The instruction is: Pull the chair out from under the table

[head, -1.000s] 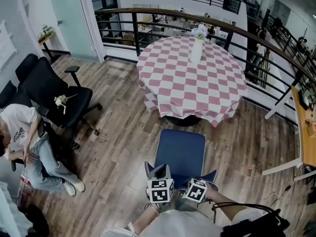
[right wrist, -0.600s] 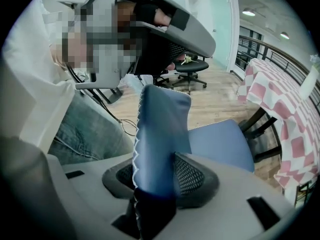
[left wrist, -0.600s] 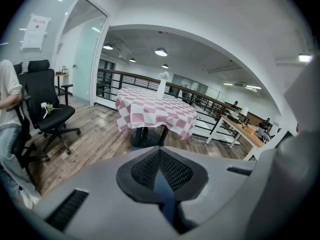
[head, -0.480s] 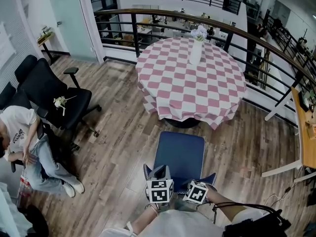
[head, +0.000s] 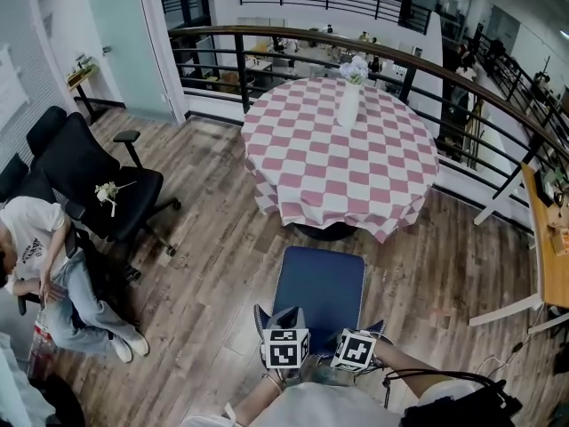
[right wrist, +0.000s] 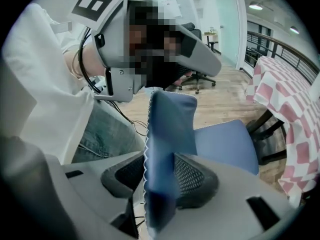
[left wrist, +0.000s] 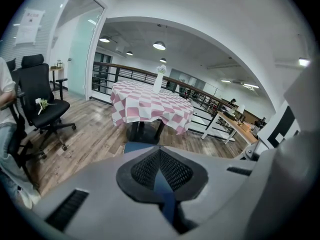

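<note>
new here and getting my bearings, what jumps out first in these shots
The round table in its pink-and-white checked cloth dominates the middle, a white vase on top. Nearer the camera stands the blue chair, the left tongs shut on its back.

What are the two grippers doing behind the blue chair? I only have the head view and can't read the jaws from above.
Observer: The left gripper is clamped on the backrest; only a thin blue strip shows between its pads.
Operator: And the right one?
Observer: The right gripper has just been opening its jaws. The backrest stands between them, with a dark gap beside one pad.
Operator: Anything along the backrest's edge?
Observer: A white zigzag stitch runs down the edge nearest that gripper's camera.
</note>
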Tool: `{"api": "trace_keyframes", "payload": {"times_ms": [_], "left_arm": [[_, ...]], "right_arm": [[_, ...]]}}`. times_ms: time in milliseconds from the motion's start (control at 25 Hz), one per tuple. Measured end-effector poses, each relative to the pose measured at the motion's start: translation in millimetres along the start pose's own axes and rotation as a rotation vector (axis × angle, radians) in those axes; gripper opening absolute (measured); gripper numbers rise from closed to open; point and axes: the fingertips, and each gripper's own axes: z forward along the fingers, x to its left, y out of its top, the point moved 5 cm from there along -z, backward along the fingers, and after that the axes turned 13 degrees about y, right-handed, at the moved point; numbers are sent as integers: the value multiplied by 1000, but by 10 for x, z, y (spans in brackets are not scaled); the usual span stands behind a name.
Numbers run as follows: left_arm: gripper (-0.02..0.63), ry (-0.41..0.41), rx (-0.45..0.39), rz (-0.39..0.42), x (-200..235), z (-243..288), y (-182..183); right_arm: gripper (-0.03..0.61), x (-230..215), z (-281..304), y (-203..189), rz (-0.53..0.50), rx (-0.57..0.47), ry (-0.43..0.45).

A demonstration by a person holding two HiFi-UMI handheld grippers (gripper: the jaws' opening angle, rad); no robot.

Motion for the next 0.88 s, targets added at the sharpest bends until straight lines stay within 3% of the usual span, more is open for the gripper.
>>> {"api": "trace_keyframes", "payload": {"times_ms": [160,320,440,560,720,880], "left_arm": [[2,-9,12,9,-65,10,11],[2,-16,19,15,-121,45,49],[2,-22,12,27,-191,84,104],[2,-25,2,37,-261,110,166],[2,-28,-9,48,-342,160,217],[2,-30,-26,76,-409,196,334]], "right_arm": [[175,54,-153,29,19,-51,61],[175,60,-439,132,45,-193,135],[164,-18,-664,150,38,-293,124],[49,-145,-884,141,33,-404,22],[32,-313,-1111,84,83,-536,-139],[29,-554,-1279,-38,222,-662,-355]]}}
